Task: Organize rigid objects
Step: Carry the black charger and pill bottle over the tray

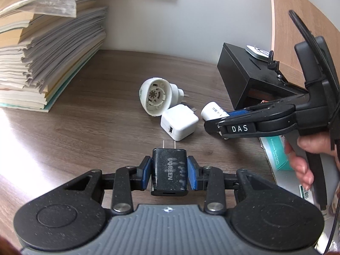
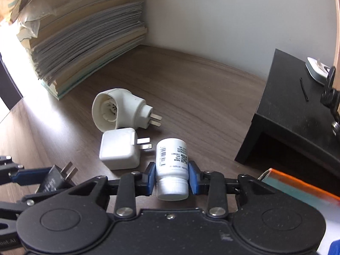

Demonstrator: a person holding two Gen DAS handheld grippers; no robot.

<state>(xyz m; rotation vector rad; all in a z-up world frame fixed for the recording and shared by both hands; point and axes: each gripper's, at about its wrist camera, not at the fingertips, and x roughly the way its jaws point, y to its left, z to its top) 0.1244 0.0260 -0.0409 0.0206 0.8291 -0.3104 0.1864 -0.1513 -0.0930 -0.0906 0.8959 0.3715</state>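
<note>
Chargers and one small bottle are your load, so take the square white plastic USB charger lying mid-desk as your landmark and work left to right. Just left and nearer than it, your left gripper is clamped on the black rectangular plastic charger, prongs forward; keep that squeeze even. Behind the landmark lies the round white plastic plug-in adapter, touching it or nearly so. Just right of the landmark, your right gripper is closed on the white cylindrical plastic bottle, lying cap toward you; lift straight so it clears the prongs. Dark wood-grain desk, papers stacked far left, a black box right, white wall behind.
</note>
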